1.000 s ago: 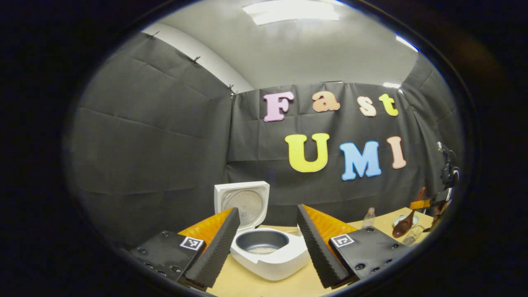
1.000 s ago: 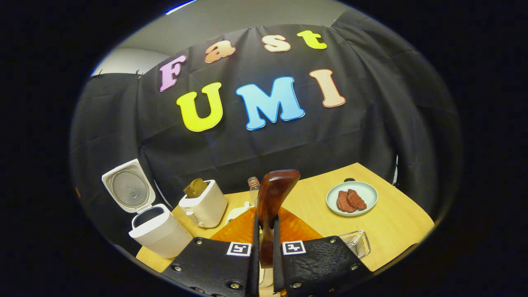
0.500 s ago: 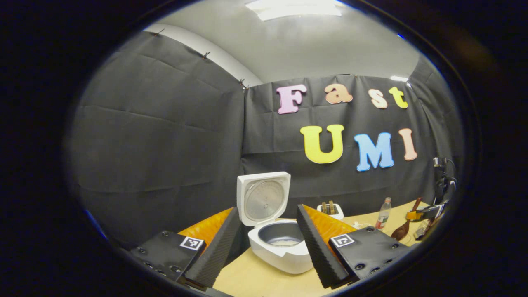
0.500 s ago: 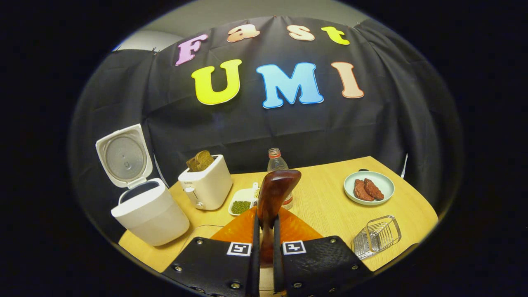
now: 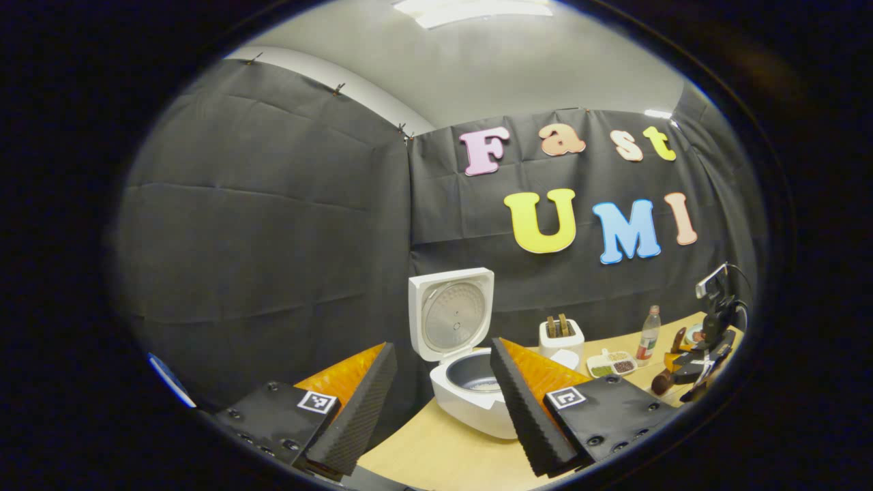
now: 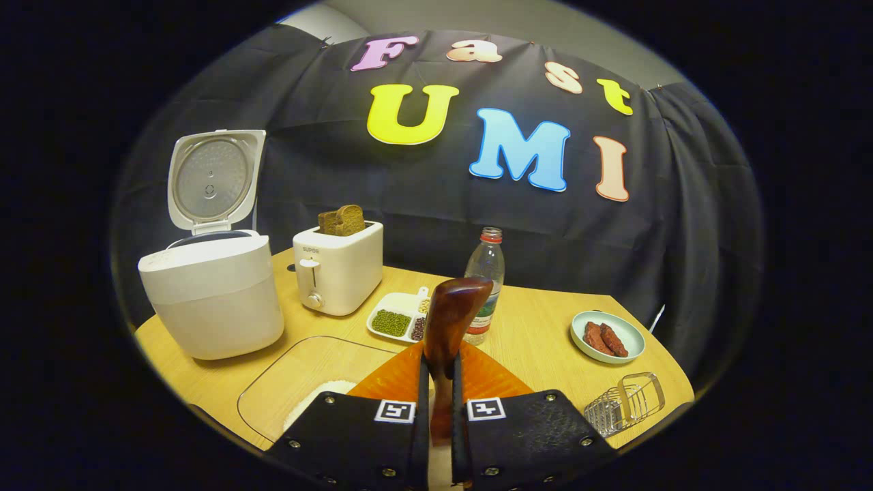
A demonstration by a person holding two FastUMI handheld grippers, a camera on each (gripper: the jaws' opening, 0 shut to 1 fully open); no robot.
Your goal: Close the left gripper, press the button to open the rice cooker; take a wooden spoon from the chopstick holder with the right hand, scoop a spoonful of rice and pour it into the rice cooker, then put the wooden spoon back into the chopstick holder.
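The white rice cooker (image 6: 211, 300) stands at the table's left with its lid (image 6: 211, 181) raised. In the left gripper view the cooker's pot (image 5: 474, 375) shows some rice at its bottom. My left gripper (image 5: 443, 346) is open, apart from the cooker and in front of it. My right gripper (image 6: 436, 372) is shut on the dark wooden spoon (image 6: 453, 320), whose bowl points up and forward. A glass tray of rice (image 6: 300, 385) lies just below and left of it. The wire chopstick holder (image 6: 627, 402) lies at the right front. The right gripper with the spoon (image 5: 665, 378) also appears far right in the left gripper view.
A white toaster (image 6: 337, 276) with bread stands beside the cooker. Behind the spoon are a divided dish of beans (image 6: 399, 324) and a clear bottle (image 6: 484, 273). A plate of meat (image 6: 607, 337) sits at the right. The table edge (image 6: 204, 402) runs close in front.
My right gripper has dropped lower with the spoon still held, and the rice tray has come into its view. My left gripper has drawn back and to the left, away from the open cooker.
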